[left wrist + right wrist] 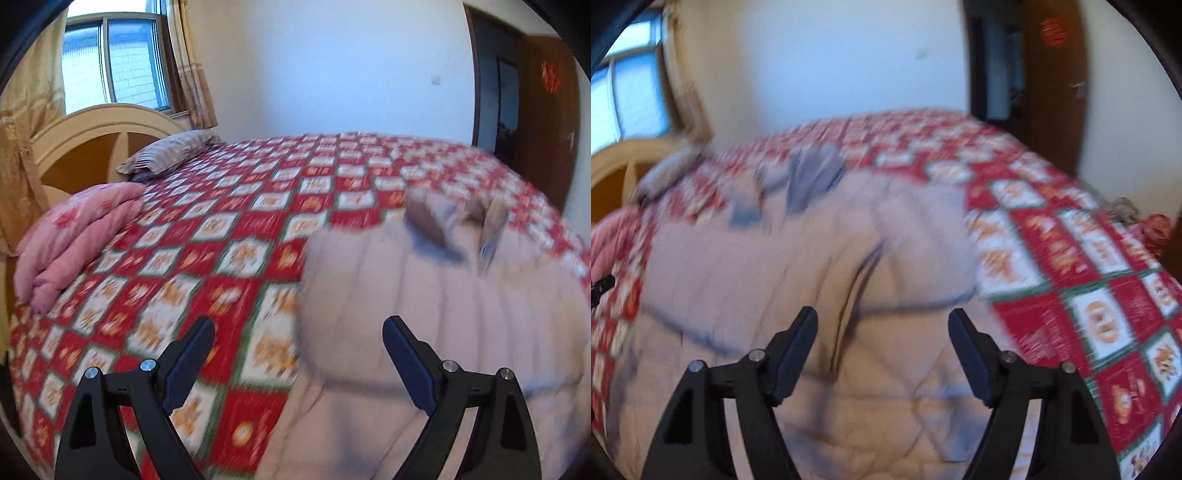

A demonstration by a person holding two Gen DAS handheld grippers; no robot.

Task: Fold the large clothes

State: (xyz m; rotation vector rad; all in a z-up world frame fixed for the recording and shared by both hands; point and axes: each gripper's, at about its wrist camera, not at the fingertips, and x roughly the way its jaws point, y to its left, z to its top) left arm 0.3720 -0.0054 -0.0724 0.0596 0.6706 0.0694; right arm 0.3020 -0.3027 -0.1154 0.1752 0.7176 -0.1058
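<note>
A large pale beige quilted coat (pixel 436 314) lies on the bed, its fur-trimmed hood end pointing away from me. In the right wrist view the coat (pixel 798 295) fills the middle and left. My left gripper (pixel 298 334) is open and empty above the coat's left edge, with one finger over the bedspread. My right gripper (pixel 882 325) is open and empty just above the coat's body. Both views are motion-blurred.
The bed has a red, white and green checked bedspread (pixel 221 236). A folded pink quilt (pixel 74 236) and a grey pillow (pixel 170 155) lie near the wooden headboard (pixel 92 133). A dark doorway (pixel 495 96) and a brown door are at the far right.
</note>
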